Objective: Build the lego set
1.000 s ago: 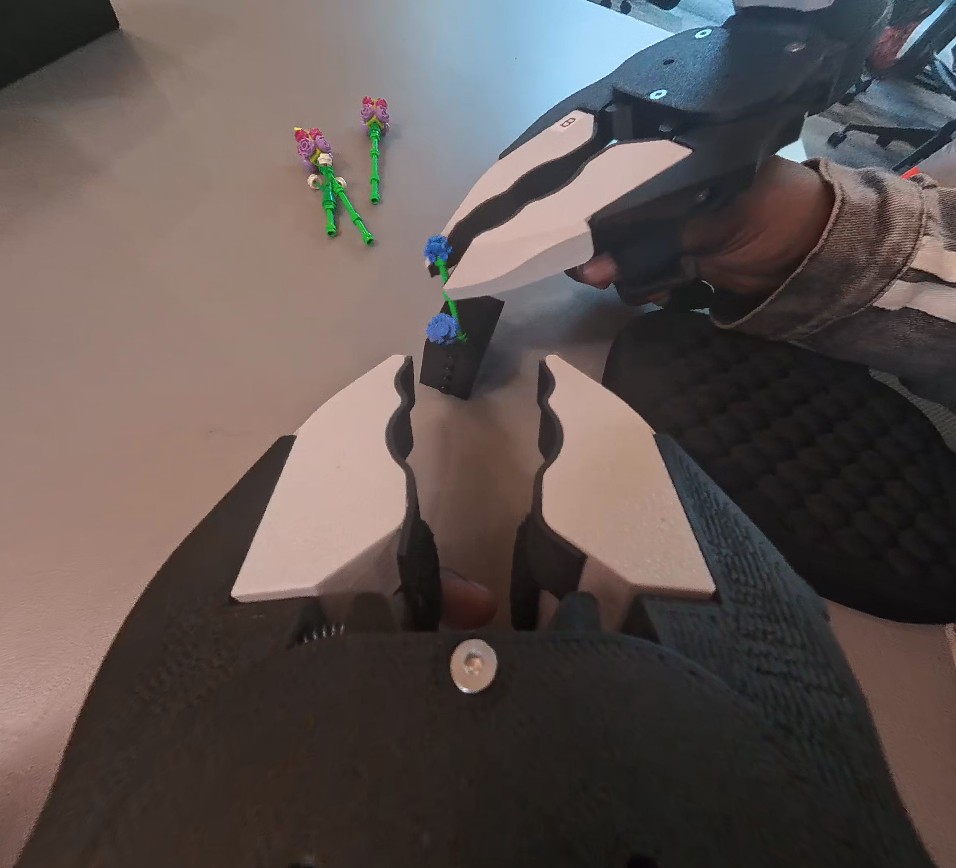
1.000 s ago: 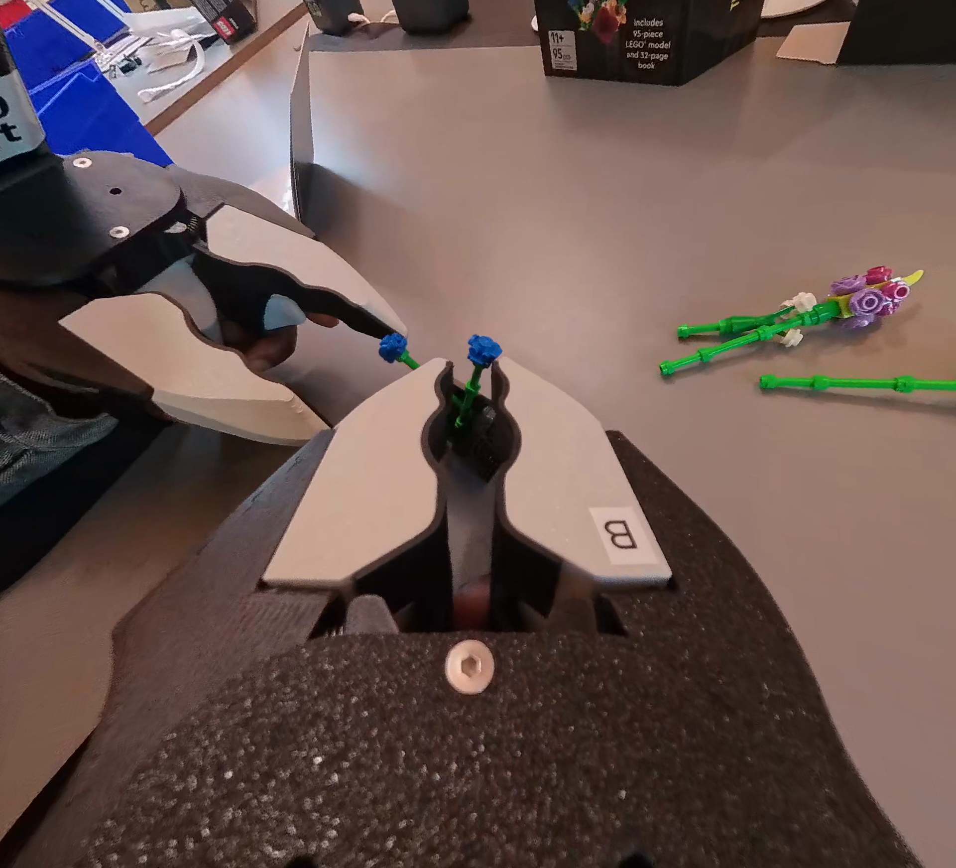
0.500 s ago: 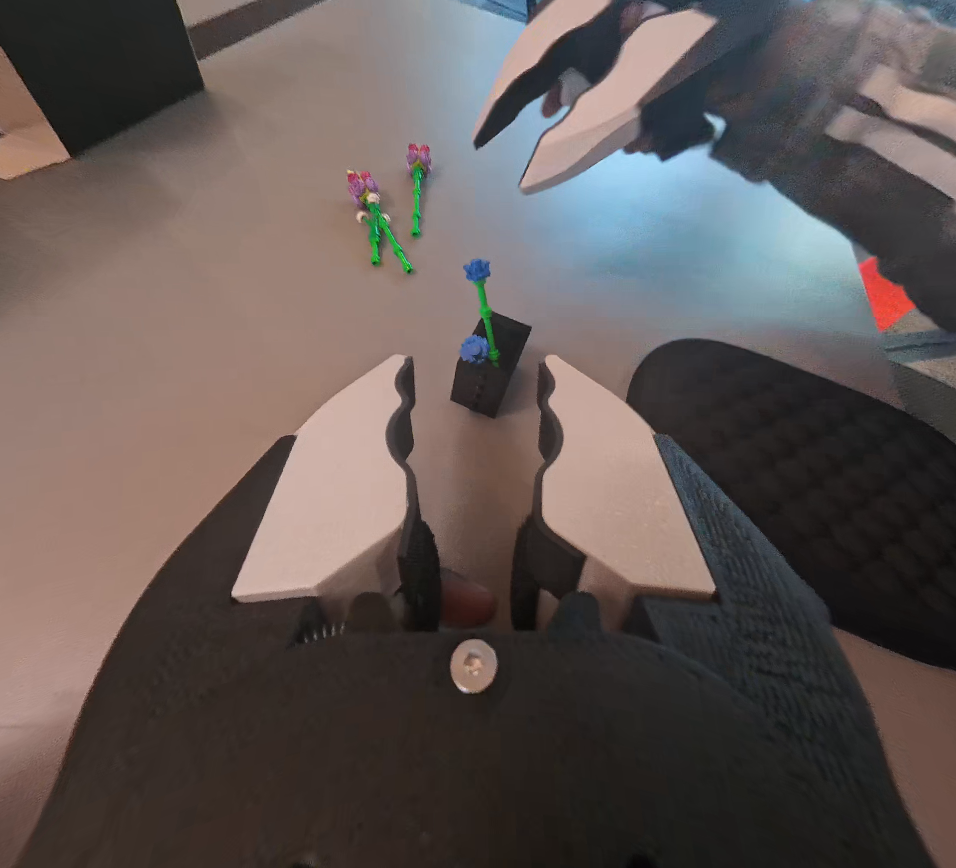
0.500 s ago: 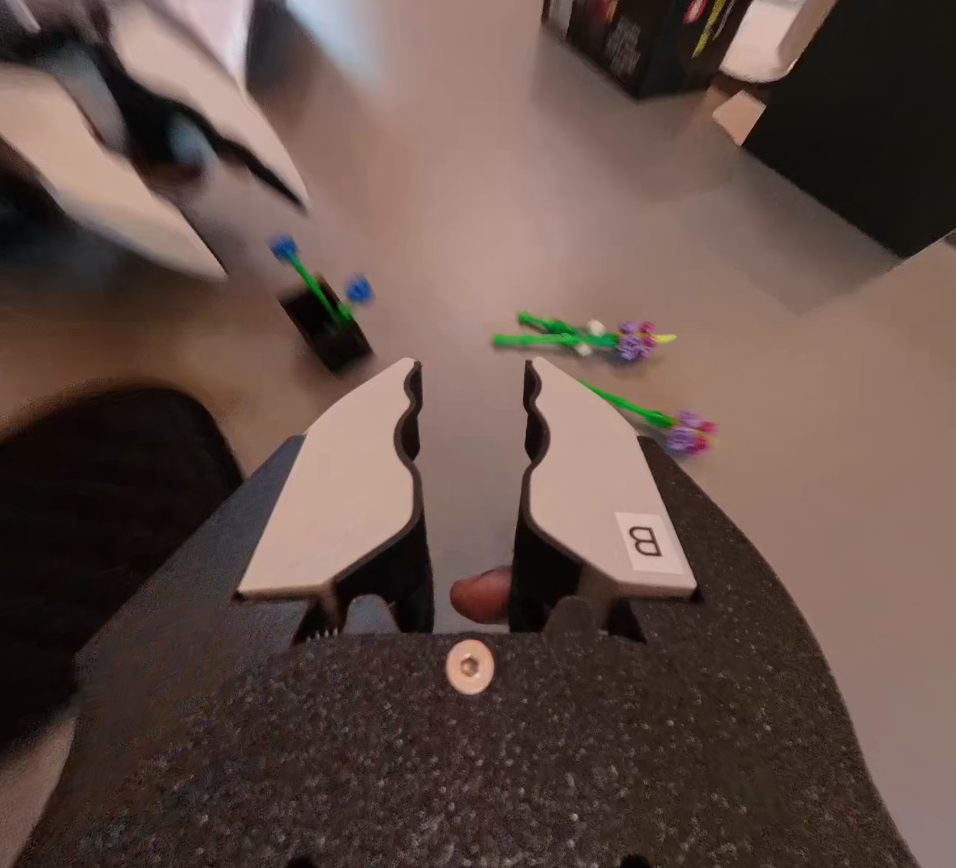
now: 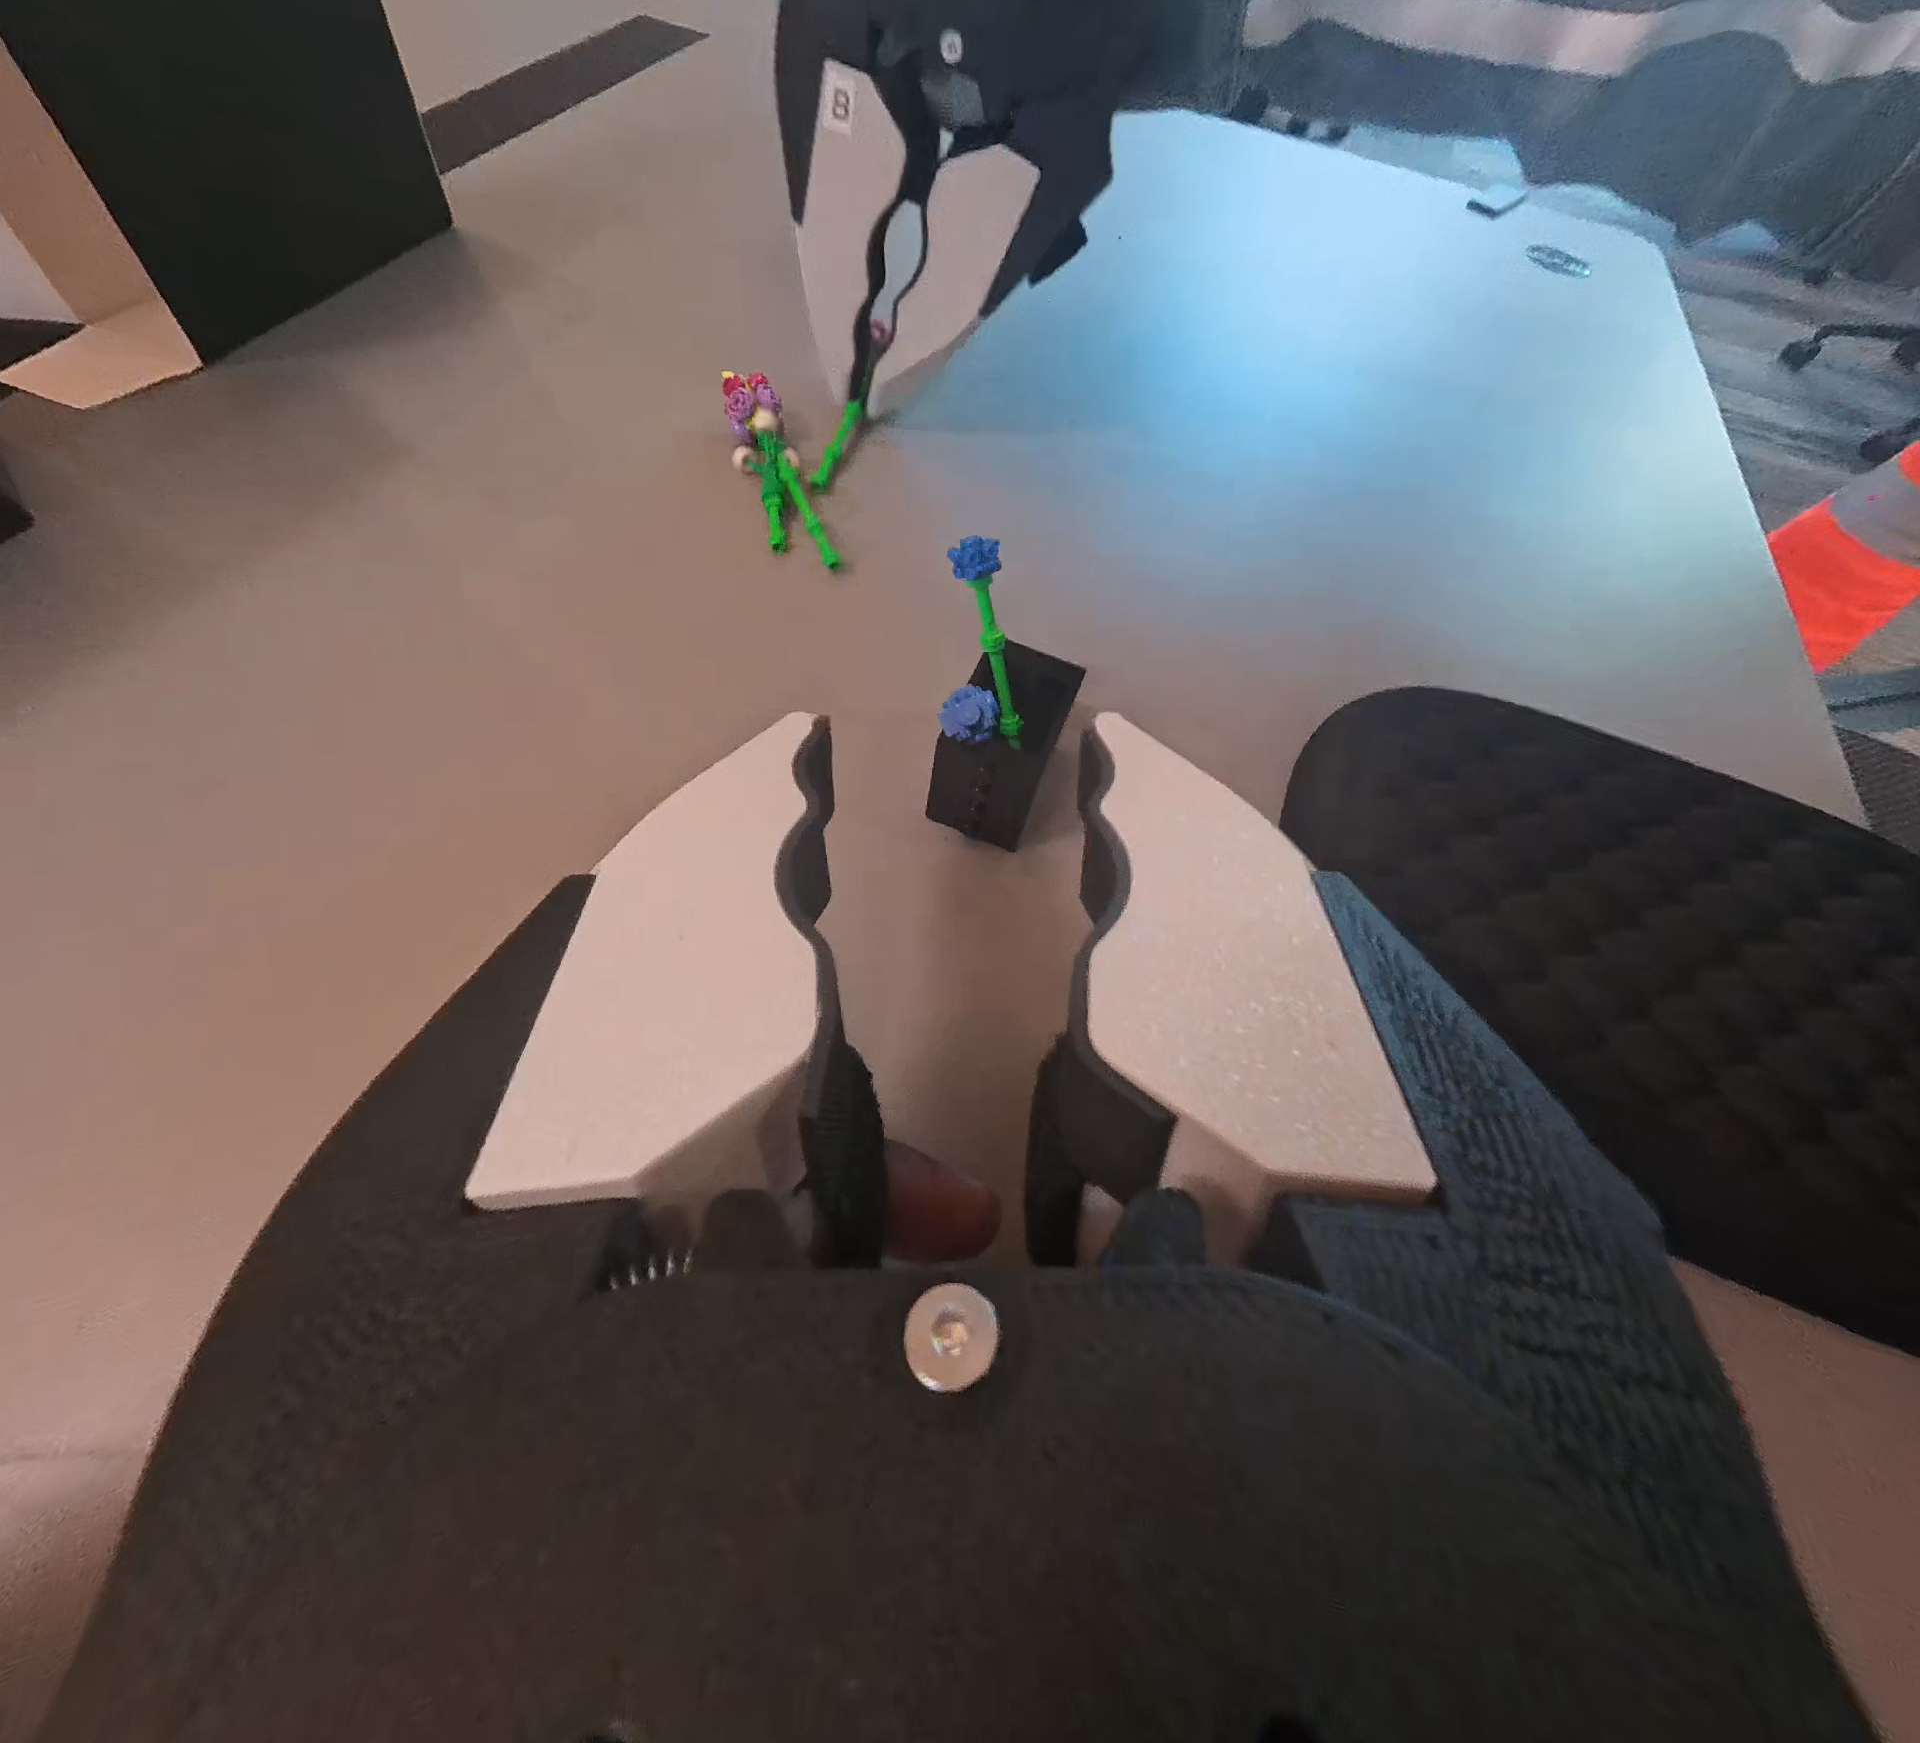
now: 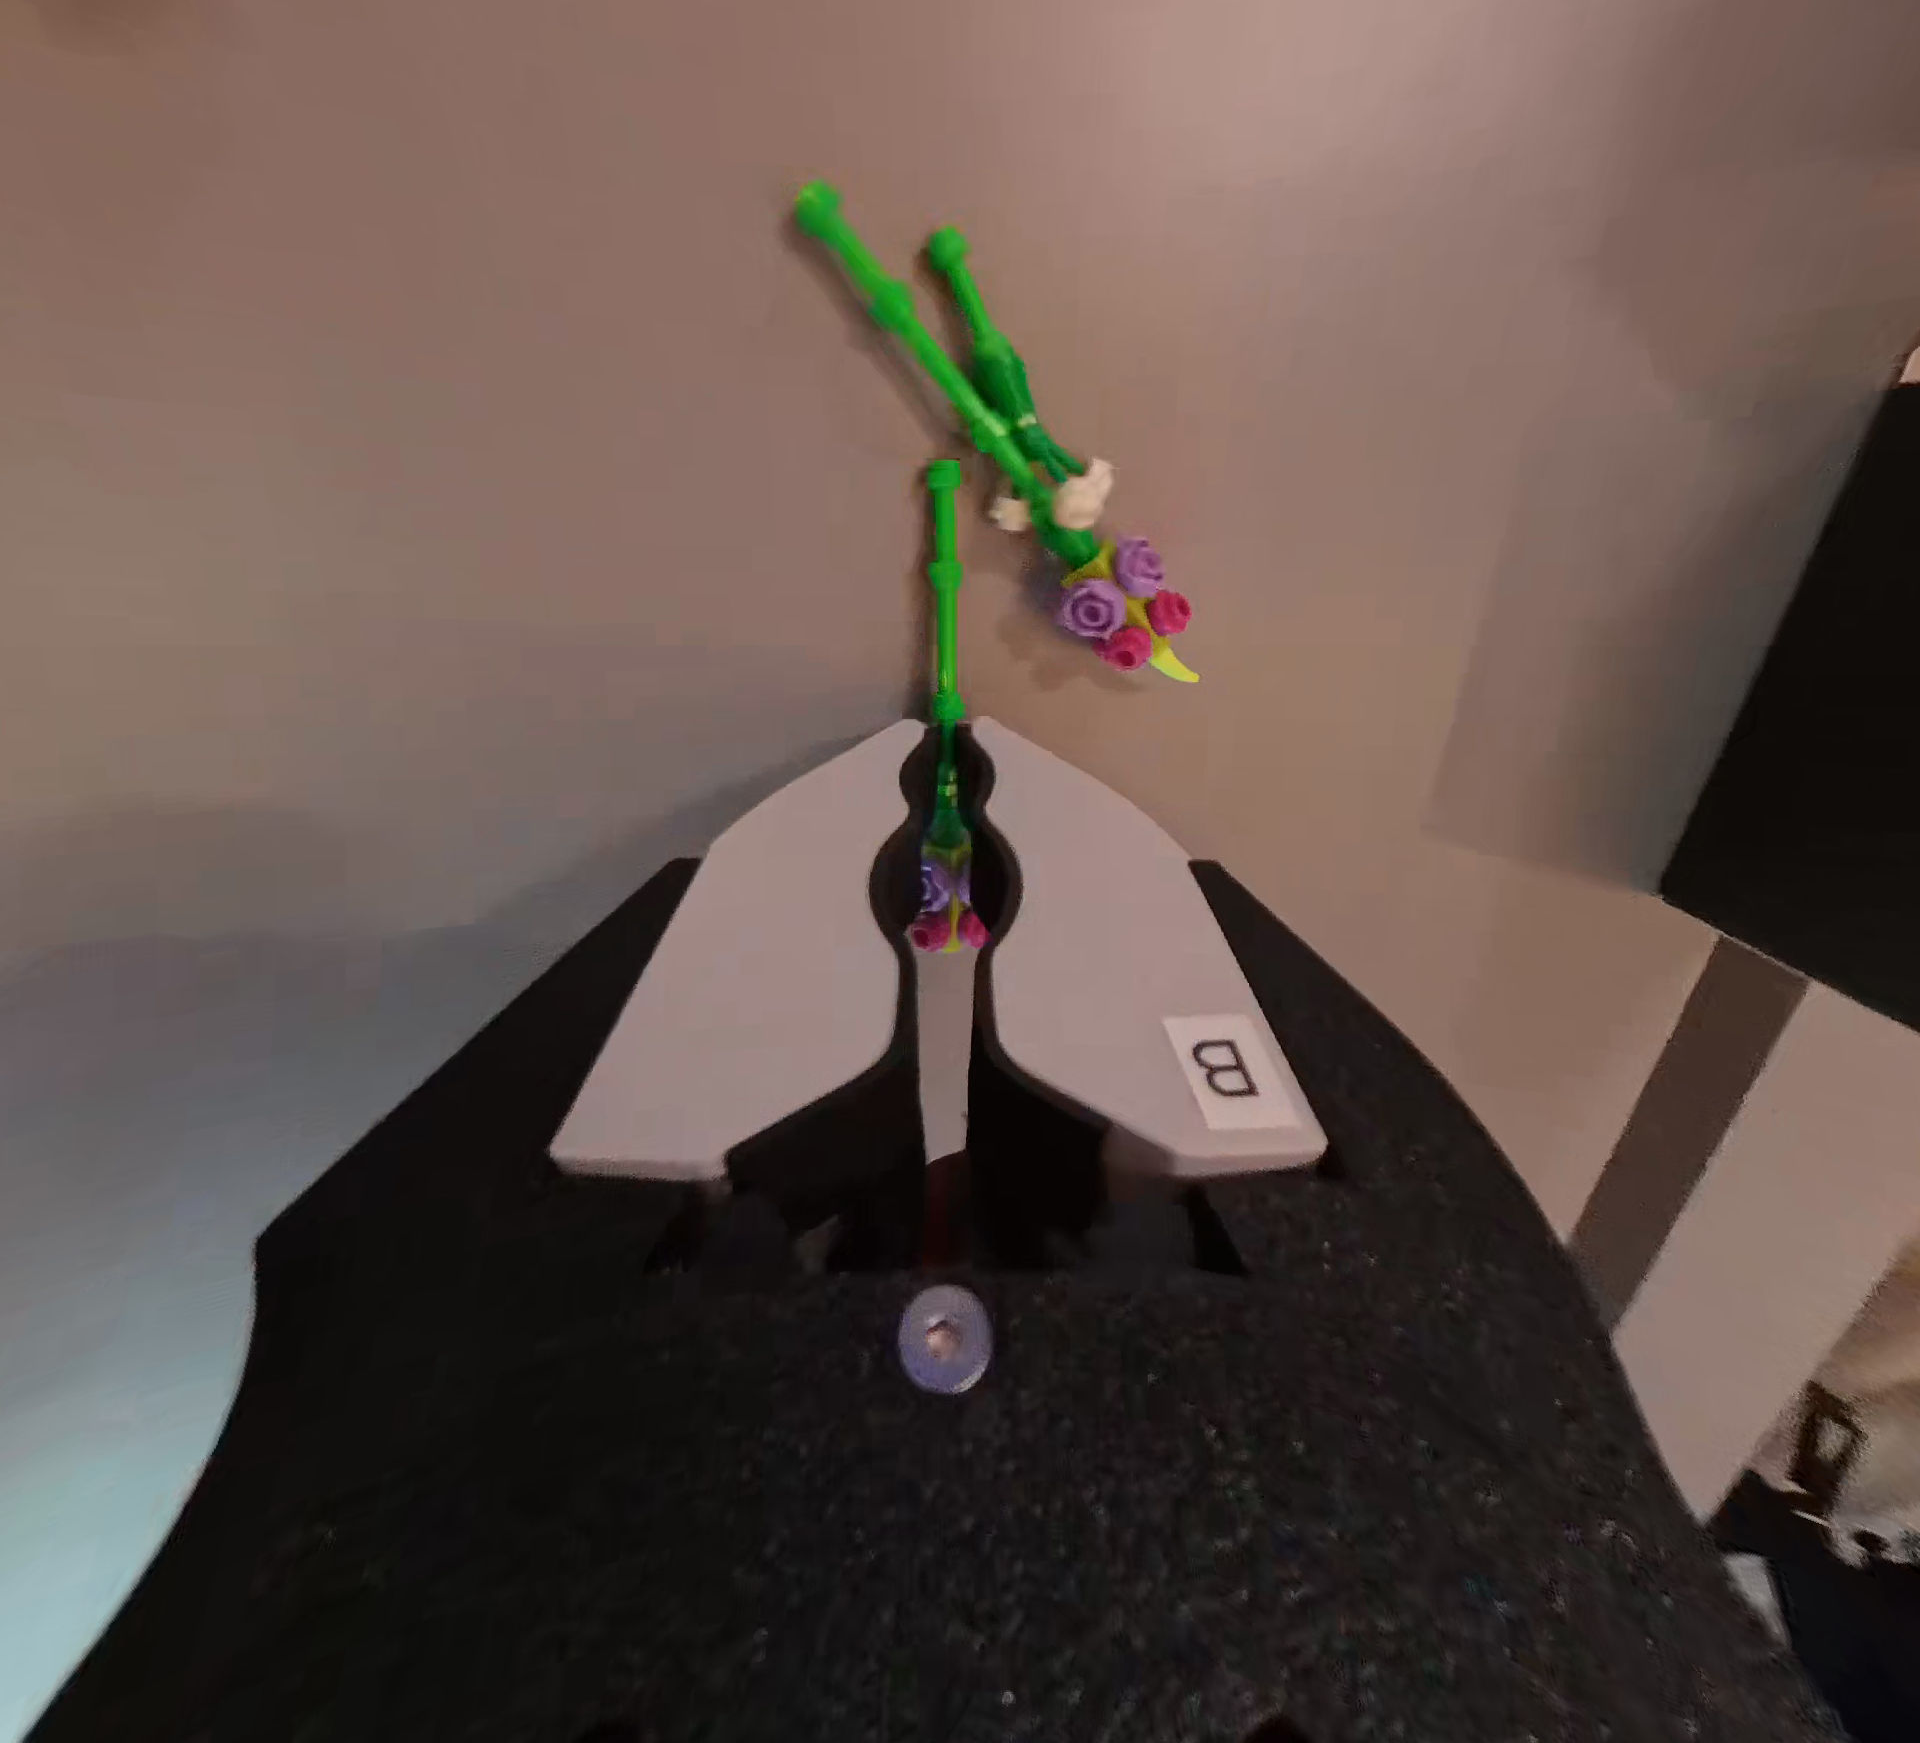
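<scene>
A black block point(image 5: 1023, 758) stands on the grey table with two blue flowers on a green stem point(image 5: 982, 597) planted in it. My left gripper point(image 5: 956, 732) is open and empty, with the block just beyond its fingertips, towards the right finger. My right gripper point(image 6: 948, 725) is shut on a single green flower stem point(image 6: 943, 592); its purple and pink head sits between the fingers. In the left wrist view the right gripper point(image 5: 868, 405) points down at the table, and the stem point(image 5: 840, 446) touches the surface. A bunch of two stems with purple, pink and white flowers point(image 6: 1101, 592) lies beside it.
A black box point(image 5: 208, 83) stands at the back left of the table. A black mesh chair seat point(image 5: 1610, 966) sits against the table's right edge. The bunch point(image 5: 764, 446) lies just left of the held stem. A dark box point(image 6: 1818, 706) shows at the right of the right wrist view. One gripper's finger ends stand about 20 cm off the other's. To the black block point(image 5: 1023, 758): left tips about 4 cm, right tips about 15 cm.
My right gripper let go of the blue flower at the black block, swung over to the loose flowers and shut on the single stem. My left gripper stayed open by the block.
</scene>
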Demonstrator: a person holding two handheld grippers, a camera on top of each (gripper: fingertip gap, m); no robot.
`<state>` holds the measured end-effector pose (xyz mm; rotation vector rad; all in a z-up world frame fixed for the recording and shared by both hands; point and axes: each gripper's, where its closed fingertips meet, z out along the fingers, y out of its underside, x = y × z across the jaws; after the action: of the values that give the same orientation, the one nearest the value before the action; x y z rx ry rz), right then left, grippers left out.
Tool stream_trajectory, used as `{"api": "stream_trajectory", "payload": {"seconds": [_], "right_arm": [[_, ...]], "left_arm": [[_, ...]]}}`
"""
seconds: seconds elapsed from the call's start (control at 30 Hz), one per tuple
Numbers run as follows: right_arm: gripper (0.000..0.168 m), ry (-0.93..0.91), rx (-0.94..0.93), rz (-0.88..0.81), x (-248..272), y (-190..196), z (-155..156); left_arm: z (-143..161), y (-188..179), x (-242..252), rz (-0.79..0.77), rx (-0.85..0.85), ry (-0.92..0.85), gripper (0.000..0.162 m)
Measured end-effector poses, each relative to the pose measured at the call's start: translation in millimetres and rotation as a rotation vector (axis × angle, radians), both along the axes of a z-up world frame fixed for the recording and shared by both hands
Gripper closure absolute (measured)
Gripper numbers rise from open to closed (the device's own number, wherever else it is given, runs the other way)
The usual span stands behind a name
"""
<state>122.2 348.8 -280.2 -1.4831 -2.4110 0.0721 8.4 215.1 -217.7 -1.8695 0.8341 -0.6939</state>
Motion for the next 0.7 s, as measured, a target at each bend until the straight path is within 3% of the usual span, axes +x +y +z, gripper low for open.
{"api": "stream_trajectory", "payload": {"seconds": [0.1,0.2,0.3,0.4,0.6,0.7], "right_arm": [[0.165,0.042,0.117,0.042,-3,-7,14],[0.166,0.143,0.368,0.106,-16,-20,55],[0.165,0.216,0.712,0.306,-44,-57,110],[0.165,0.232,0.938,0.527,-75,-108,139],[0.165,0.218,1.085,0.700,-99,-148,156],[0.165,0.196,1.095,0.751,-103,-157,153]], "left_arm": [[17,-1,2,-0.007,0.060,-0.081,0.118],[42,-5,4,-0.017,0.132,-0.209,0.118],[65,-13,11,-0.045,0.152,-0.339,0.121],[75,-17,13,-0.044,0.033,-0.494,0.128],[74,-29,19,-0.116,-0.029,-0.474,0.132],[72,-34,24,-0.135,-0.011,-0.445,0.150]]}}
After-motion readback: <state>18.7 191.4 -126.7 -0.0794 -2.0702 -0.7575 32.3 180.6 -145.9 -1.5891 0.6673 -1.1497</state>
